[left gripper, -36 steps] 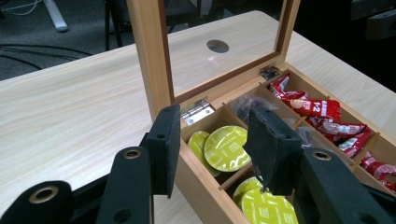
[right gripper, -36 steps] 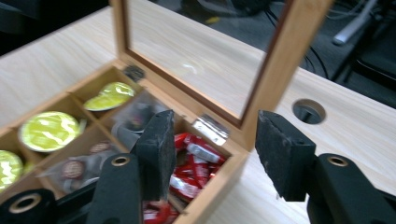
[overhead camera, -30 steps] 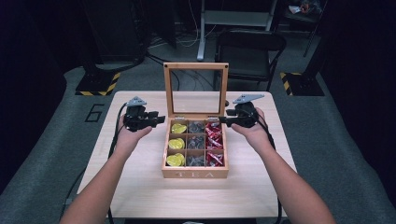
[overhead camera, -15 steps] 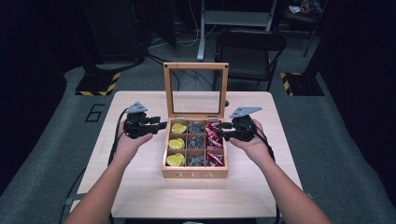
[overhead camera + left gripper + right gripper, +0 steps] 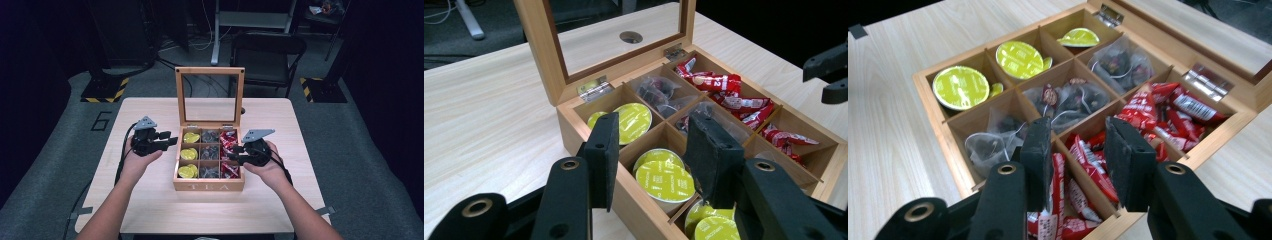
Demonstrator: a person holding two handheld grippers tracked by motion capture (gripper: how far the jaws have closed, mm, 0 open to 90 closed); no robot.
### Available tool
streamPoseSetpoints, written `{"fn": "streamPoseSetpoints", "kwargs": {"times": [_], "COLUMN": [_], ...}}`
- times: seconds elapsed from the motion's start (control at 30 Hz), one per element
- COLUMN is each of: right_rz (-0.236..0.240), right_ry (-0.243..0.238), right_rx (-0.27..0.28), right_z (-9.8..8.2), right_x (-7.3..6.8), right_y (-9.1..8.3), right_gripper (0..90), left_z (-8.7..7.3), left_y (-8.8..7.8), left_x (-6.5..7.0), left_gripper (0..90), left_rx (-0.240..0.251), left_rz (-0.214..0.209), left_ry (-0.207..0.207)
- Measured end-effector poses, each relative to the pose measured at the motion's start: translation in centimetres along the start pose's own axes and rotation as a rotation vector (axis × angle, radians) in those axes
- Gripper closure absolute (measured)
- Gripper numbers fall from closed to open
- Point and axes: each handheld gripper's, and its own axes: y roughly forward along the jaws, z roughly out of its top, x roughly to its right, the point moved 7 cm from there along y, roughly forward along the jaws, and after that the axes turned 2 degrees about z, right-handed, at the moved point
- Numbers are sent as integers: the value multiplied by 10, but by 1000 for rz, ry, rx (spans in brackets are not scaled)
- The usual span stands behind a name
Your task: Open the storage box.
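A wooden tea box (image 5: 209,186) stands mid-table, its glass-windowed lid (image 5: 210,71) upright. Its left column holds yellow-green capsules (image 5: 189,152), the middle column clear tea bags (image 5: 210,152), the right column red packets (image 5: 228,142). My left gripper (image 5: 170,141) hovers open just left of the box, pointing at it. In the left gripper view its jaws (image 5: 654,135) frame a capsule (image 5: 665,181). My right gripper (image 5: 232,156) is open at the box's right edge. In the right gripper view it (image 5: 1078,137) sits over the near red packets (image 5: 1088,167), empty.
The light wooden table (image 5: 150,210) has bare room on all sides of the box, and a cable hole (image 5: 630,36) behind the lid. A black chair (image 5: 267,50) stands beyond the far edge. The other gripper (image 5: 829,70) shows at the right of the left gripper view.
Both grippers have drawn back toward the near side of the table. The right one has come farther, lower, and in over the box's right edge. The box has not moved.
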Motion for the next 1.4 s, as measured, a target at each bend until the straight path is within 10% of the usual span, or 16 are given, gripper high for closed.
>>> {"fn": "streamPoseSetpoints", "kwargs": {"times": [1.4], "right_rz": [47], "right_ry": [35], "right_rx": [-106], "right_z": [-45], "right_x": [-15], "right_y": [42], "right_gripper": [669], "left_z": [-17], "left_y": [-24], "left_x": [-4], "left_gripper": [562], "left_rx": [48], "left_rz": [24], "left_ry": [-34]}}
